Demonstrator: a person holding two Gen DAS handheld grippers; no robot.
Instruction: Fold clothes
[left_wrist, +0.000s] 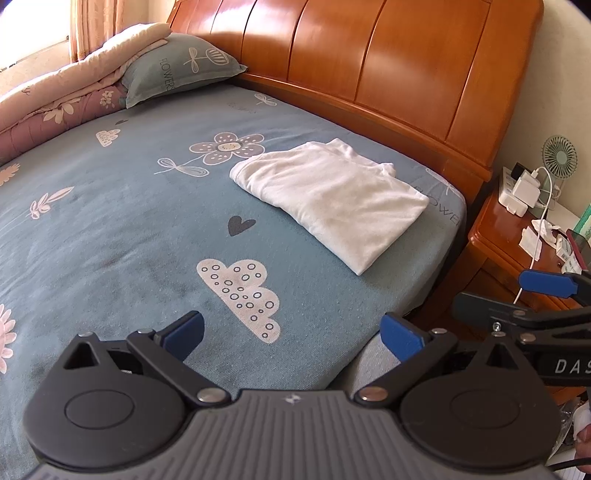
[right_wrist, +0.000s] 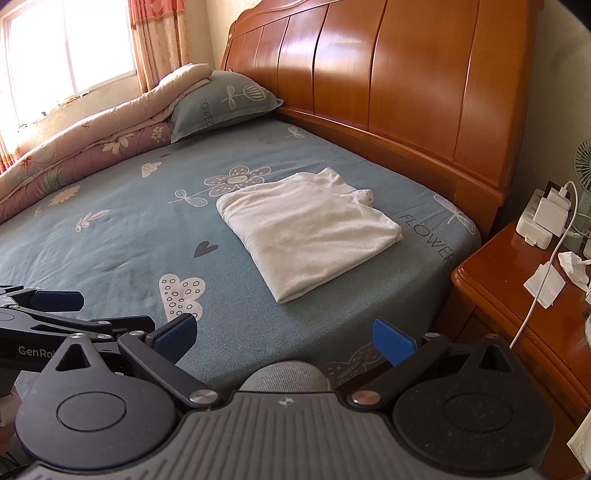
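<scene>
- A white garment (left_wrist: 332, 199) lies folded into a tidy rectangle on the blue bed (left_wrist: 110, 229), near the wooden headboard (left_wrist: 369, 66).
- My left hand-held gripper (left_wrist: 291, 332) and right hand-held gripper (right_wrist: 284, 334) hover near the bed's edge, both released and empty.
- I judge the fold nearly finished; I'd press any loose corner flat, gently.

Your left gripper (left_wrist: 293, 334) is black, with blue pads on its fingers (left_wrist: 184, 332), round black housings either side and a ribbed grey body behind the jaws, silver pivot screws between. Your right gripper (right_wrist: 284, 338) is built the same; white lettering marks each one's side. Below its jaws shows your grey-clothed knee (right_wrist: 284, 374).
</scene>
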